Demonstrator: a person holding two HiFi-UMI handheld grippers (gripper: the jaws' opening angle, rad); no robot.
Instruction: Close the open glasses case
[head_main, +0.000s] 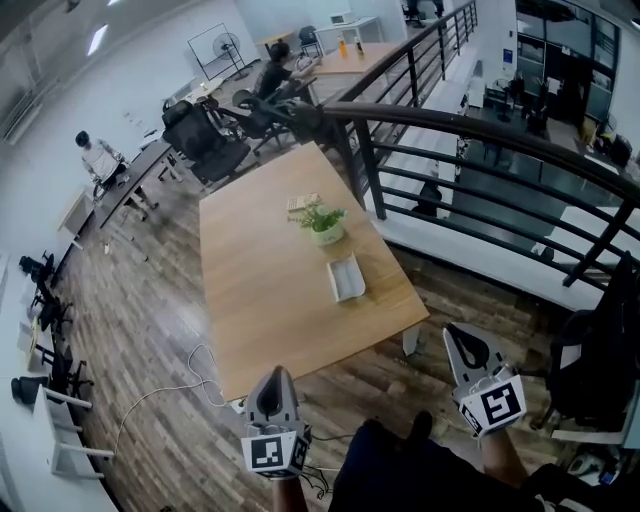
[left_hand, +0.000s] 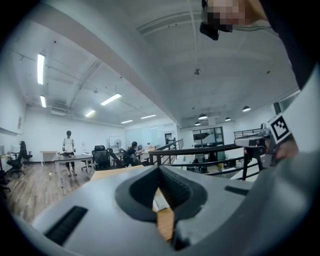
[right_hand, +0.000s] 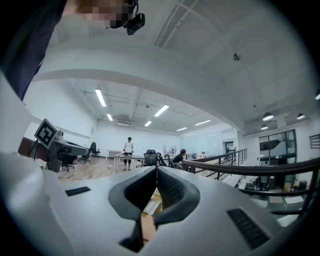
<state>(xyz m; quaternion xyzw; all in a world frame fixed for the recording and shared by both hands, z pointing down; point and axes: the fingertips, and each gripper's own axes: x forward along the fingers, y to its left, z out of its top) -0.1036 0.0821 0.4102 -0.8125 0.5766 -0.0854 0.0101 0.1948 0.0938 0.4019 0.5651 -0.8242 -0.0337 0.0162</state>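
Head view shows the glasses case (head_main: 346, 277) lying open on the wooden table (head_main: 250, 300), near a little potted plant (head_main: 322, 222). Both tongs wait off the table's near edge, well apart from the case. The left gripper (head_main: 274, 375) and right gripper (head_main: 455, 335) are squeezed closed with nothing in them. I think the closing hasn't started. Next, they need to reach over and push the lid down.

1. Wooden table (head_main: 260, 300): potted plant (head_main: 322, 222) upright, at 1 o'clock from its centre.
2. Black railing (head_main: 480, 130) runs along the table's 3 o'clock side.
3. Black office chairs (head_main: 205, 140) at 11 o'clock; a person (head_main: 98, 157) stands beyond them.
4. White cable (head_main: 170, 385) lies on the wood floor (head_main: 130, 300) at 7 o'clock.
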